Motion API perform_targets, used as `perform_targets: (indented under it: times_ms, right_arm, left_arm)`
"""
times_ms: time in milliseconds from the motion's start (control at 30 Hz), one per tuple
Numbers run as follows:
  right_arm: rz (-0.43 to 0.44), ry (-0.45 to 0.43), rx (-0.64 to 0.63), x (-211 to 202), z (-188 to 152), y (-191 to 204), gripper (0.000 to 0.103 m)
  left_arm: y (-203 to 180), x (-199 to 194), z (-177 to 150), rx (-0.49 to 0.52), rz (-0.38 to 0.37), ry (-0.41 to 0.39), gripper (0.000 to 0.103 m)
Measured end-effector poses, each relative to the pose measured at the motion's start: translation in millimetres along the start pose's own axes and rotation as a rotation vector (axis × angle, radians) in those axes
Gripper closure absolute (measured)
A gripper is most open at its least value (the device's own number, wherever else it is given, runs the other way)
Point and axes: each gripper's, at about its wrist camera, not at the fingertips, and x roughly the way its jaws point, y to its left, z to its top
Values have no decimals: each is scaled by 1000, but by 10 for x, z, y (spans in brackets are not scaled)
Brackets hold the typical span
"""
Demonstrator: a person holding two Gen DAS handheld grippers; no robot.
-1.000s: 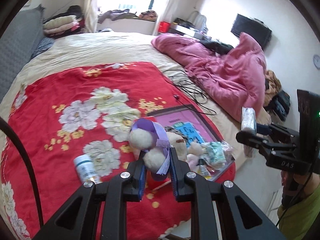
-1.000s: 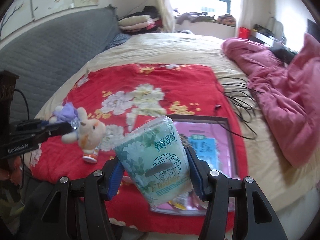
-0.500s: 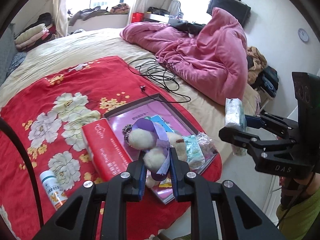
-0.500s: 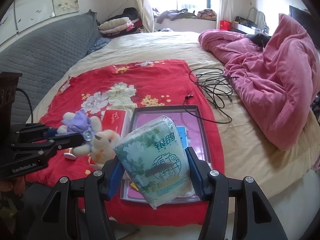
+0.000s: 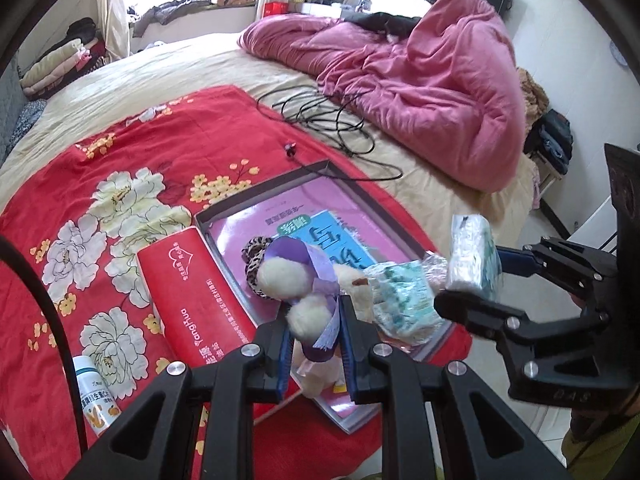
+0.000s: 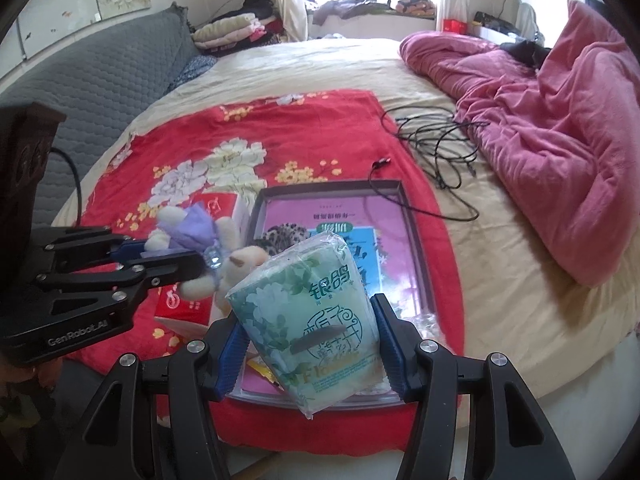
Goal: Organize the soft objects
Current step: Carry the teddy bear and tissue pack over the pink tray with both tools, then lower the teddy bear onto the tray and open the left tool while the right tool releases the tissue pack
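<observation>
The left gripper (image 5: 314, 330) has its jaws squeezed onto a small plush toy (image 5: 298, 284), a cream animal in a purple dress. In the left wrist view the toy hangs above the near end of a flat gray box lid (image 5: 256, 200). The lid lies on a red flowered blanket (image 5: 120, 168) on the bed (image 5: 168, 68).

The right gripper (image 6: 308, 338) has its jaws partly open and pressed on both sides of a green tissue pack (image 6: 308, 312). The pack has flowers and writing on its wrap. It is held up above the near edge of the same lid, at about 6 o'clock in the right wrist view.

Inside the lid lie a pink and blue booklet (image 5: 320, 224), a leopard-print scrunchie (image 5: 254, 256) and another green tissue pack in a clear bag (image 5: 400, 296). That bag sits at the lid's 3 o'clock side in the left wrist view, just beside the plush toy.

A red tissue box (image 5: 192, 292) lies on the blanket, touching the lid's left side. A white bottle (image 5: 94, 396) with an orange label lies at 8 o'clock, well apart from the lid.

Black cables (image 6: 436, 144) are looped on the bed past the lid. A pink quilt (image 6: 560, 140) is heaped at 2 o'clock.
</observation>
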Motion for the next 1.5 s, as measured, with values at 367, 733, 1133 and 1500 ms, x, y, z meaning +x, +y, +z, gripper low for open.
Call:
perform_targets:
  times_ms: [367,733,1133,1500]
  right_arm:
    - [0,88,-15,536,-73,14,43]
    - [6,133,-50,879,-80,53,43]
    - [-35,157,-124,1191,-96,220,42]
    - [-53,135,-138,1092,-104,252,30]
  left_arm:
    - [137,352,205,-16,11,27,82]
    - [261,708,358,-43,26,66,81]
    - [456,882,349,-94,57,104,78]
    - [540,906,357,-128,57,122,72]
